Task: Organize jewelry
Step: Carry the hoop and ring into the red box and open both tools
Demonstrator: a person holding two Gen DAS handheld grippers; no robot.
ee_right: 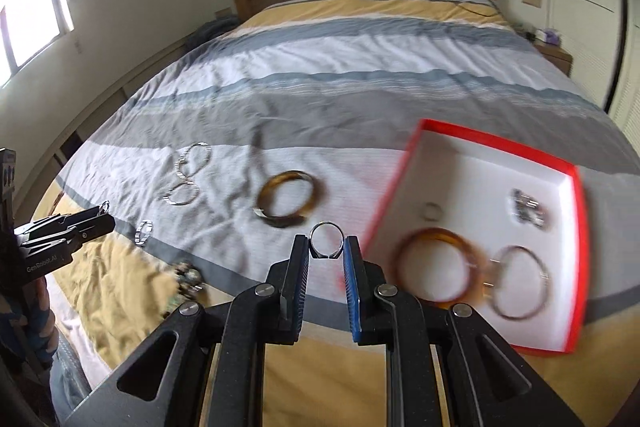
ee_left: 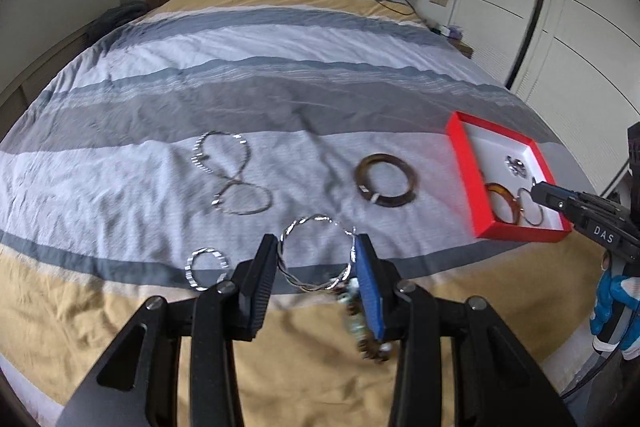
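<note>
Both views are lit by soft daylight, and in the right wrist view it is seen entering through the window (ee_right: 30, 7), which is blown out to white. Only faint shadows are cast into the folds of the bedspread (ee_left: 280, 75). The red box (ee_right: 496, 227) and the bangles inside it are smeared by motion blur. Strong fisheye bending is seen toward the edges, where dark vignetted corners are left.
</note>
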